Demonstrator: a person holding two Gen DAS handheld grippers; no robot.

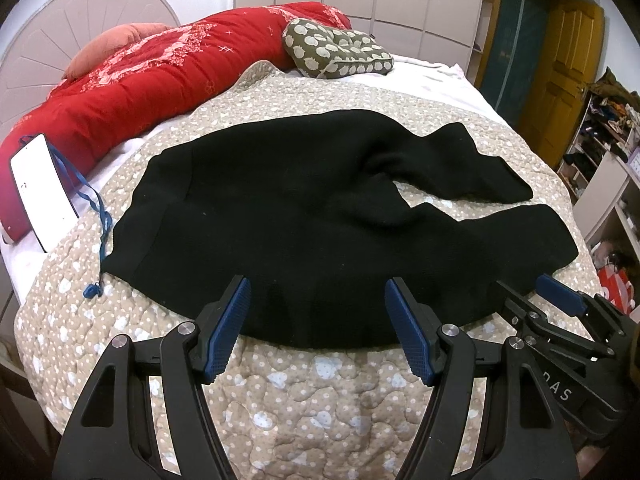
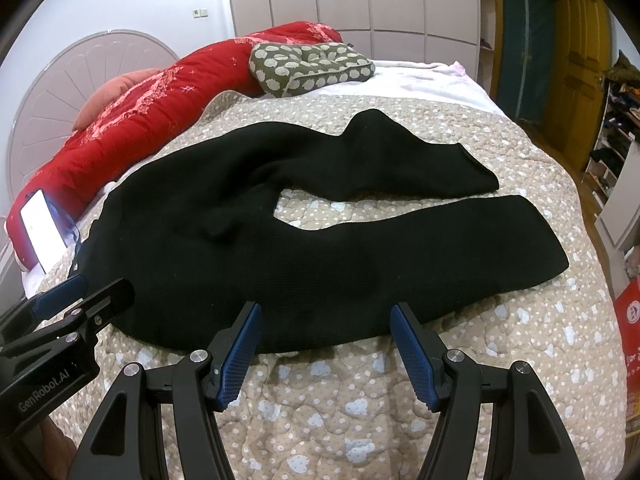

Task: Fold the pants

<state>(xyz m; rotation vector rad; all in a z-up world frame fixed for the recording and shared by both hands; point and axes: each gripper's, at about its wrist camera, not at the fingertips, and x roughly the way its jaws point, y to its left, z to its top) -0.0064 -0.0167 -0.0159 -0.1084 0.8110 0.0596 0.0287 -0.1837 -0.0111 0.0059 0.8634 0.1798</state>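
Observation:
Black pants [image 1: 304,216] lie spread flat on the beige quilted bedspread [image 1: 304,396], waist to the left, both legs reaching right, the far leg bent and rumpled. They also show in the right wrist view [image 2: 312,240]. My left gripper [image 1: 318,300] is open and empty, hovering at the pants' near edge by the seat. My right gripper [image 2: 326,324] is open and empty over the near edge of the near leg. The right gripper shows in the left wrist view [image 1: 532,288], and the left gripper in the right wrist view [image 2: 92,284].
A red quilt [image 1: 132,92] and a spotted olive cushion [image 1: 336,48] lie along the bed's far side. A phone [image 1: 40,188] with a blue lanyard [image 1: 94,216] rests left of the waistband. Wardrobe, door and shelves stand on the right.

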